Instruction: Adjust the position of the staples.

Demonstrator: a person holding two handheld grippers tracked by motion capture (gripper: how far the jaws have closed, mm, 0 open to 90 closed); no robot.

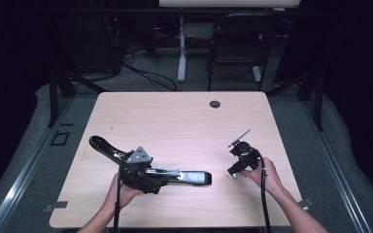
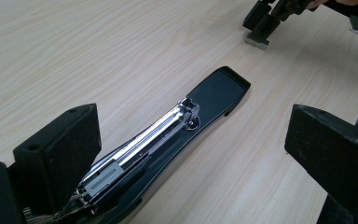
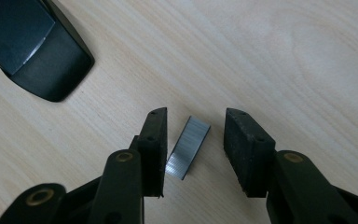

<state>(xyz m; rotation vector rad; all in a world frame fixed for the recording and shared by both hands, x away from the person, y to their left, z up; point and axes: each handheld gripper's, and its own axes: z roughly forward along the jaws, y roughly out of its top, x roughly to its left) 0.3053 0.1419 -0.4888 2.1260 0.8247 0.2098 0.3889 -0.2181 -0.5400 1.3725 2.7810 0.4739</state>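
A black stapler (image 1: 194, 177) lies opened out flat on the wooden table (image 1: 175, 116), its upper arm (image 1: 102, 145) swung back to the left. The metal staple channel (image 2: 168, 123) faces up. My left gripper (image 1: 143, 174) hangs over the stapler's hinge end. In the left gripper view this gripper (image 2: 196, 140) stands open and wide, with the stapler's base running between the jaws and untouched by them. A short grey strip of staples (image 3: 189, 147) lies on the table at the right. My right gripper (image 3: 193, 135) straddles it, with a gap left at the right pad (image 3: 242, 144).
A cable hole (image 1: 215, 104) sits near the table's far edge. Beyond the table stand a dark chair (image 1: 238, 43) and a white desk leg (image 1: 181, 48). The person's hands come in over the near edge. Bare wood lies between the stapler's tip (image 3: 42, 60) and the staples.
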